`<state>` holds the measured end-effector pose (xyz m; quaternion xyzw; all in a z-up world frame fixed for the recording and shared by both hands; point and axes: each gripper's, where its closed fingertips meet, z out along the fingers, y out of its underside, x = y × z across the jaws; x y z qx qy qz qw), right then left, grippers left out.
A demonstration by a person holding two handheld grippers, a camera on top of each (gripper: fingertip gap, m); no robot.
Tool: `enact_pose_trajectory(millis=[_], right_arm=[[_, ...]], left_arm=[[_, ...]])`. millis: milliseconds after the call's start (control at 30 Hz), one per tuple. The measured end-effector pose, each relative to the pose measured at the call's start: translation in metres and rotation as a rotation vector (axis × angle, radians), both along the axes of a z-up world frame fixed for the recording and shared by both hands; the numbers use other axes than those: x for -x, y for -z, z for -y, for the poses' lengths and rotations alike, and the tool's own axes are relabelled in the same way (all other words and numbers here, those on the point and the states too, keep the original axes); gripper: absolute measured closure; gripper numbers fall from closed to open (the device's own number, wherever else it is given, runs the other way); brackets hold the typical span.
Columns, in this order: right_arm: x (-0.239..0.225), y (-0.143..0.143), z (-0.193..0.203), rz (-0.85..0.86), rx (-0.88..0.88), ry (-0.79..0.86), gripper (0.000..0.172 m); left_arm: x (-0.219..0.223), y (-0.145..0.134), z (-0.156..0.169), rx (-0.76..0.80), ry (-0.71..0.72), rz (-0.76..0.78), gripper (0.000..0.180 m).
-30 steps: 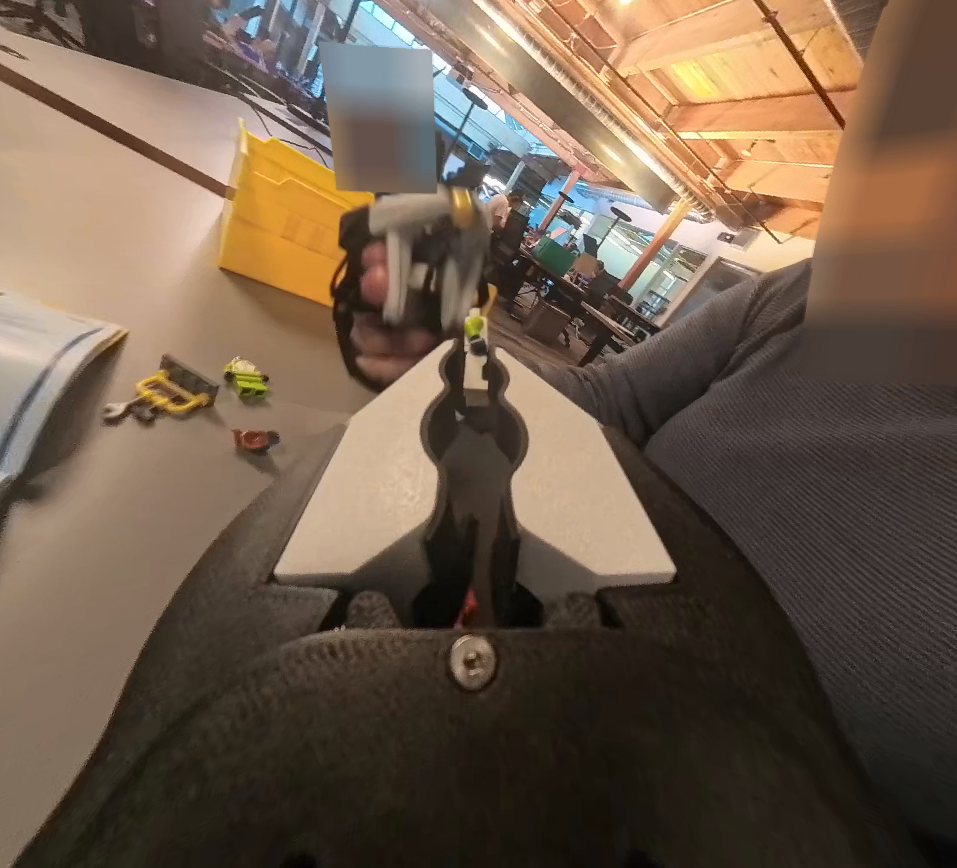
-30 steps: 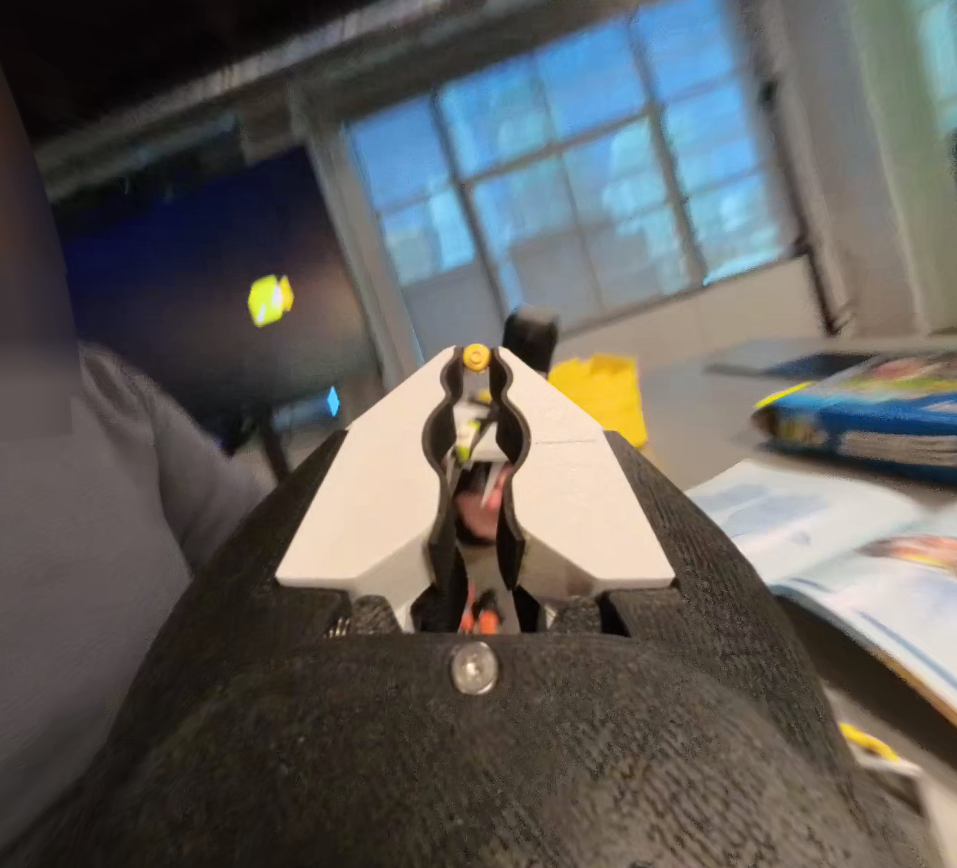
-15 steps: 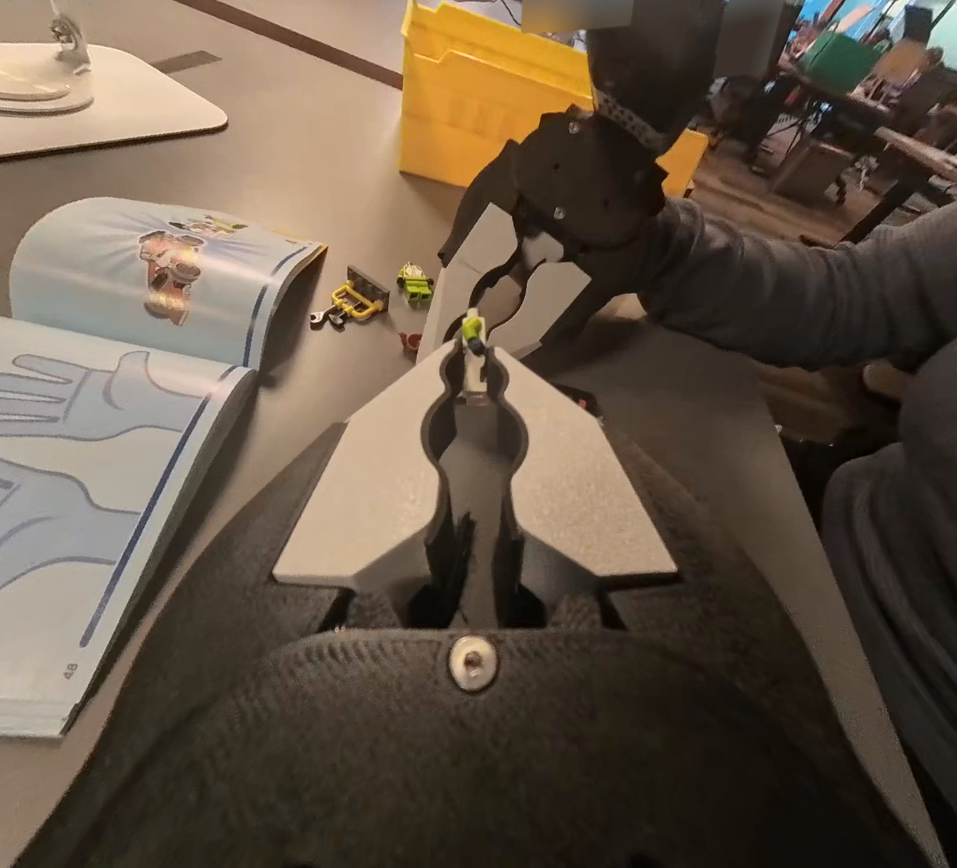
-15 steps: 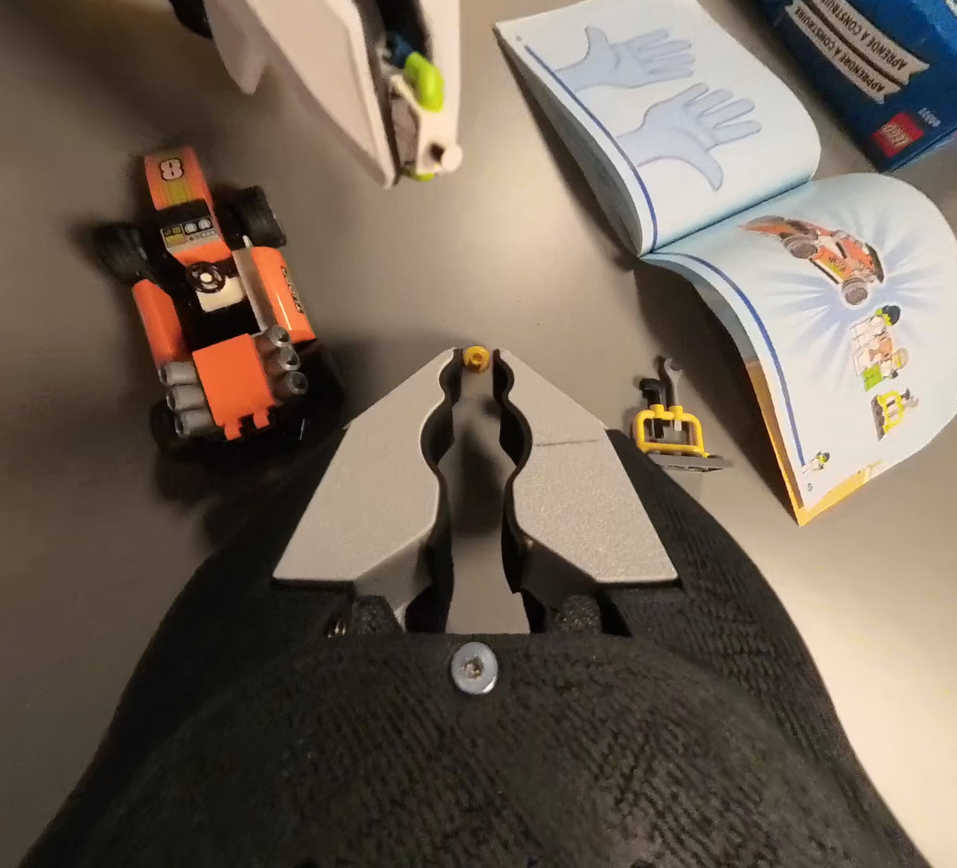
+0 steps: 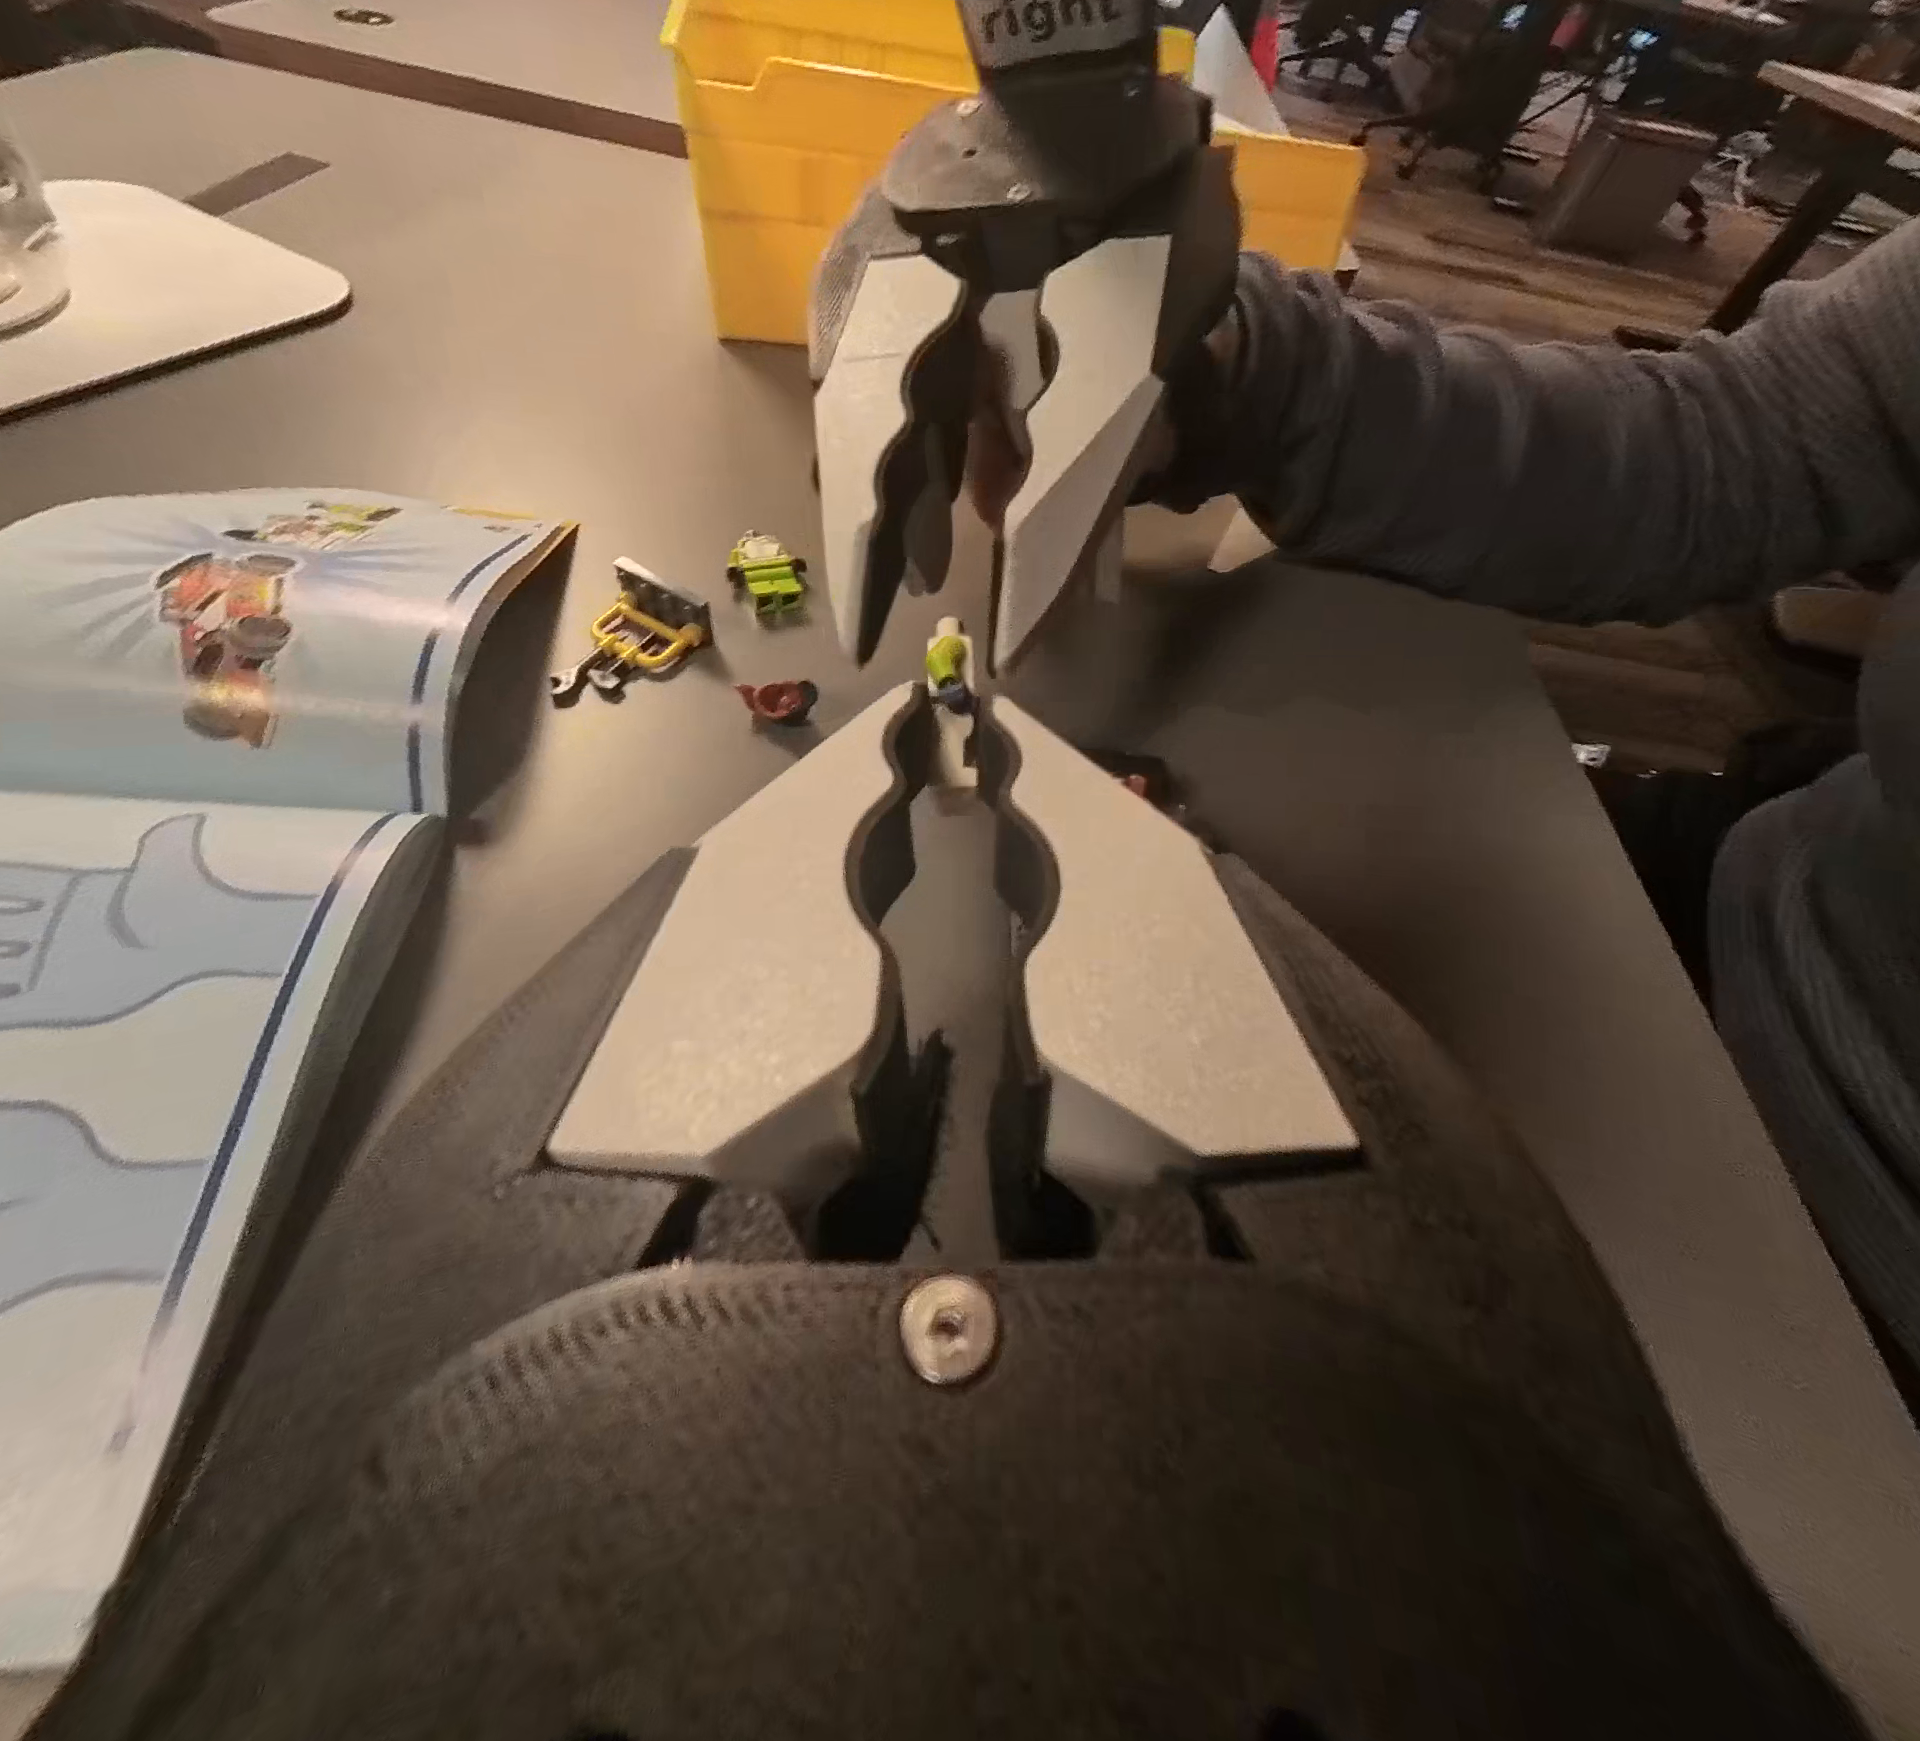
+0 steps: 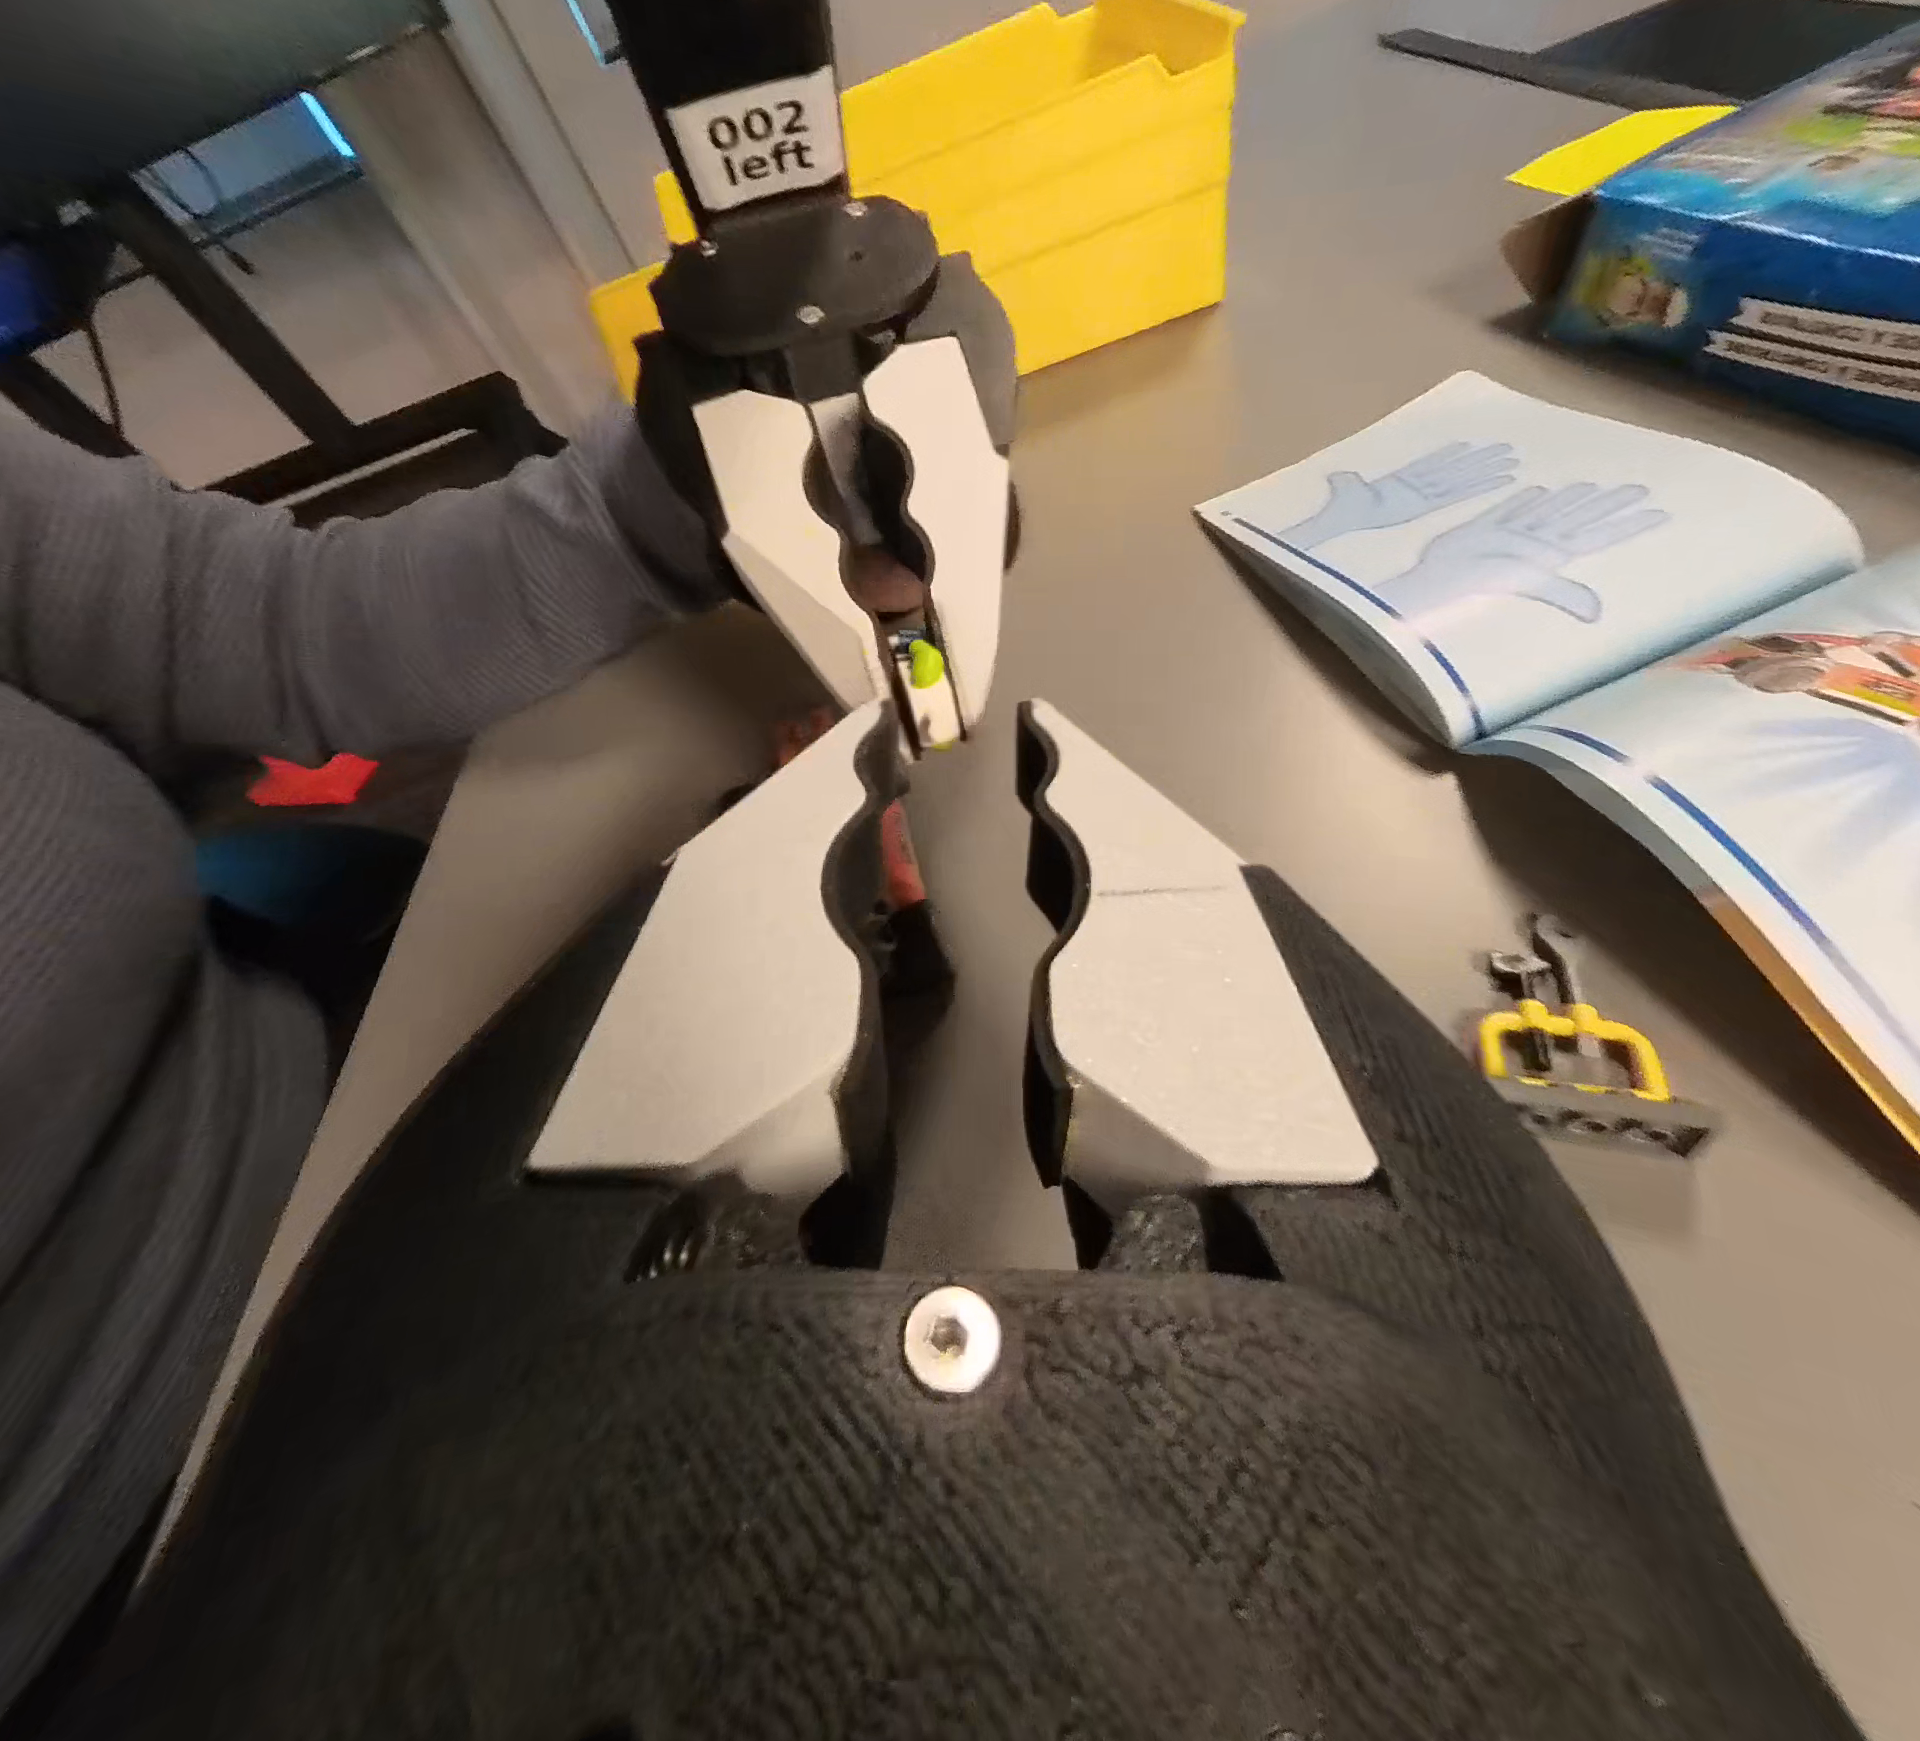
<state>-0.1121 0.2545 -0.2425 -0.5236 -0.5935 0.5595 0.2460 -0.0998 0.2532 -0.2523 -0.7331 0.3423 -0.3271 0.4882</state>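
The left gripper (image 5: pixel 951 704), in the middle of its own view, pinches a small white and lime-green toy figure body (image 5: pixel 950 665) between its 2 fingertips. The right gripper (image 6: pixel 951 725) has its 2 fingers apart and holds nothing. The toy body (image 6: pixel 925 689) sits just above its tips. An open booklet (image 6: pixel 1558 590) lies on the grey table (image 6: pixel 1299 289) at the right, and a yellow bin (image 6: pixel 1049 164) stands near the top.

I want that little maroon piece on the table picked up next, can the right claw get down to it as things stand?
Probably yes: the right claw is open and empty, just beside the maroon piece, with bare table around it.
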Motion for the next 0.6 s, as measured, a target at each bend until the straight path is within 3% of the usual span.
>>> enact_pose_trajectory(millis=[200,267,400,600], right_arm=[[-0.005,-0.008,0.006,-0.047,0.087,-0.068,0.165],[-0.007,-0.012,-0.001,-0.073,0.09,-0.045,0.166],[-0.009,-0.014,-0.002,-0.086,0.069,-0.04,0.165],[-0.009,-0.014,-0.001,-0.09,0.082,-0.054,0.165]], left_arm=[[-0.007,-0.007,0.005,0.035,0.028,0.059,0.171],[-0.003,-0.005,0.004,0.068,0.009,0.066,0.162],[-0.002,-0.008,0.001,0.054,-0.003,0.08,0.172],[0.0,-0.01,-0.002,0.063,-0.026,0.104,0.163]])
